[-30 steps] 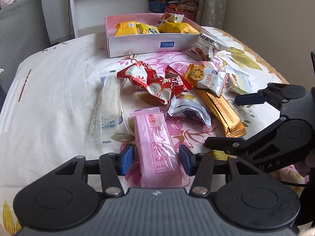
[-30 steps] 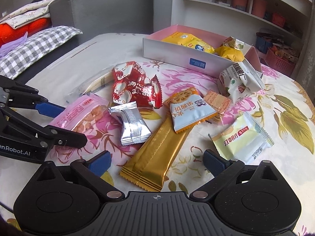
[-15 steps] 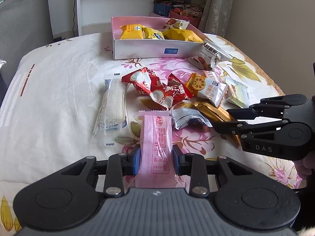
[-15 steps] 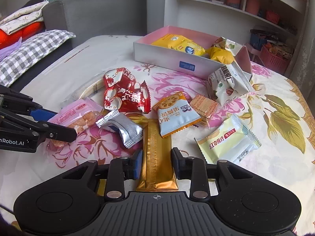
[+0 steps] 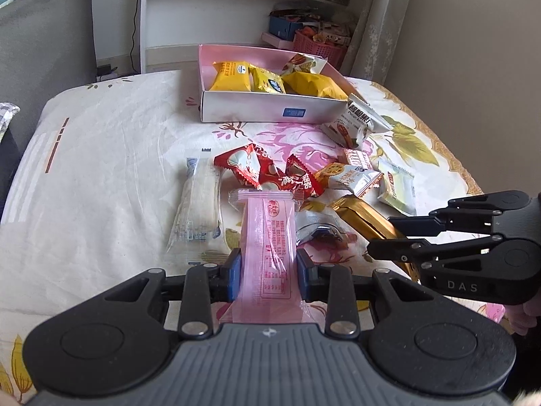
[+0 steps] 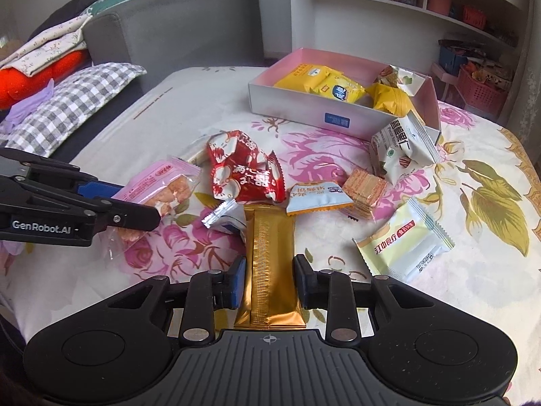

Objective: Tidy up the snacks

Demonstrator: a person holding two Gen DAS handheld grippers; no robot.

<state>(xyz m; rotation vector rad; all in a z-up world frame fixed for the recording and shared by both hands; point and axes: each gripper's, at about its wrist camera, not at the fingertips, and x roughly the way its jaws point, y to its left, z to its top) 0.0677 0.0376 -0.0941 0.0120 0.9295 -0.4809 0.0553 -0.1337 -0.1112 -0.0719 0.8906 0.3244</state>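
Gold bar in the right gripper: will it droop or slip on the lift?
The gold bar looks long and flat, and the right gripper pinches it near one end, so the far end may sag. Its foil looks glossy, so probably slippery. Likely light.

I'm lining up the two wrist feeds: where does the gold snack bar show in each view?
Left wrist: gold snack bar at right of centre, running into the right gripper.
Right wrist: the bar at bottom centre, clamped between the fingers.
Shared landmark: pink box at the far side of the pile.
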